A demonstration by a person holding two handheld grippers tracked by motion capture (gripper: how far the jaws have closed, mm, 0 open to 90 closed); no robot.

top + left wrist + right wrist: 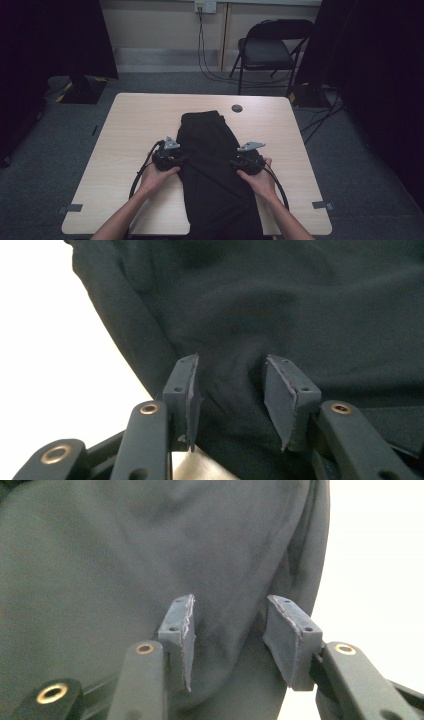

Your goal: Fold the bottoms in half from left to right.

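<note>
A black folded garment [207, 145] lies lengthwise down the middle of the light wooden table [135, 120], its near end hanging over the front edge. My left gripper [182, 160] sits at the garment's left edge, held in the person's left hand. In the left gripper view the left gripper [230, 395] is open, its pads apart just over the dark cloth [280, 305] near its edge. My right gripper [232, 161] is at the garment's right edge. In the right gripper view the right gripper [230, 635] is open above the cloth [125, 555], near the cloth's border.
A small round cable port [237, 108] sits in the table behind the garment. Beyond the table stands a black folding chair [270, 50], with cables on the grey carpet. Tape marks [74, 207] show at the front corners.
</note>
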